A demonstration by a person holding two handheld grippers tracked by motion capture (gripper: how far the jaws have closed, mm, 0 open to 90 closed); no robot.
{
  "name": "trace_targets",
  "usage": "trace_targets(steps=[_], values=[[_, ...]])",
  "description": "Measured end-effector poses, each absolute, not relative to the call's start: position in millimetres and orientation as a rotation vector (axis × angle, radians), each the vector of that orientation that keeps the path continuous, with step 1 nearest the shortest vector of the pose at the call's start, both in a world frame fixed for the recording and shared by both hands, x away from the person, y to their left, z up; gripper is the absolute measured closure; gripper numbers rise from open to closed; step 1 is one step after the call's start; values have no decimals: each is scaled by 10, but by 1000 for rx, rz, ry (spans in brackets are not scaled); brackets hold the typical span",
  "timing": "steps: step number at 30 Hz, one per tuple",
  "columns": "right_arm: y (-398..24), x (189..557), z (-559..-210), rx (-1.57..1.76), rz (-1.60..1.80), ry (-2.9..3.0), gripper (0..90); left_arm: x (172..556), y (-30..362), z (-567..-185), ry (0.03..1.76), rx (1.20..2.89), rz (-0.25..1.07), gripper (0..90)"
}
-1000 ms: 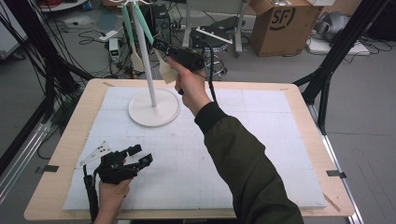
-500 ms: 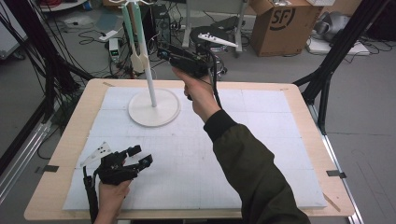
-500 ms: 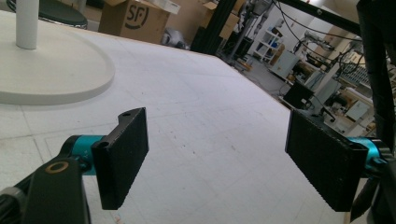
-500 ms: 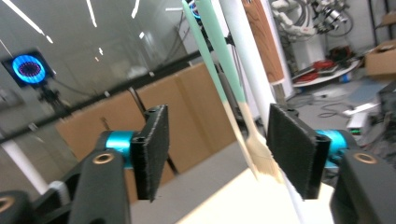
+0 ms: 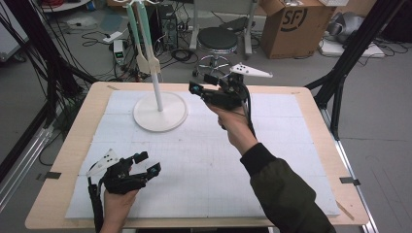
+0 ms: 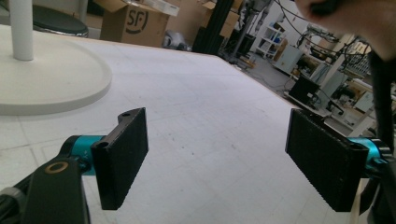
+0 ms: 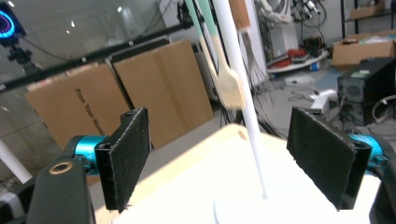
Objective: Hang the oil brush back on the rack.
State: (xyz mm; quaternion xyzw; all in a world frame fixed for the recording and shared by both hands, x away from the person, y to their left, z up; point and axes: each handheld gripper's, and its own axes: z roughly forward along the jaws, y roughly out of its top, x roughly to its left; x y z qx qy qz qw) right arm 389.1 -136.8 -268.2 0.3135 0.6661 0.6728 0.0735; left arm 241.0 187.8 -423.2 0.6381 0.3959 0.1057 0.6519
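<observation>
- Change from the earlier frames: a second ago the right claw (image 5: 203, 85) sat against the pale spatula (image 5: 144, 57) hanging beside the stand's pole, upper centre of the high view; it now stands off to the right of the pole, clear of the spatula, and lower in the frame.
- Its jaws have just been opening; nothing lies between them.
- The left claw (image 5: 145, 163) and its hand (image 5: 116, 204) lie in the same place at the lower left of the high view as before.
- Right claw, state: wide apart. In the right gripper view the two black pads (image 7: 126, 156) stand at either side of the frame with only air between, and the white pole (image 7: 240, 93) rises in the gap well beyond them.
- Left claw, state: also wide, holding nothing. In the left gripper view its pads (image 6: 122, 156) hover just above the white mat (image 6: 201, 116), and whether they touch it cannot be told.
- Spatula: hangs from the top of the stand (image 5: 160, 110), close against the pole, in the upper left of the high view; its green handle runs upward out of the frame. In the right gripper view it (image 7: 229, 88) shows blurred just left of the pole.
- Stand: its round white base rests on the mat, upper left of the surface (image 5: 73, 145).
- Right hand (image 5: 233, 124): centre of the high view, its dark sleeve (image 5: 286, 194) running to the lower right.
</observation>
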Motion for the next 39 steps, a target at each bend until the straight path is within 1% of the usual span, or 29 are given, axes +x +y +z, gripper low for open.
trace_targets(steps=[2,17,23,29,39], values=[[-1435,3815,-2751,935,1996,2020,210,2409,1860,-4225,893,1444,220,218],[-1759,3305,-3103,883,1915,2108,199,2500,1729,-4158,842,1439,241,218],[-1941,3173,-3280,864,1823,2149,197,2506,1707,-4158,836,1458,269,216],[-2193,3065,-3441,921,1792,2147,186,2534,1656,-4164,834,1454,272,215],[-2575,2944,-3742,1024,1754,2135,181,2644,1498,-4178,795,1505,291,215]])
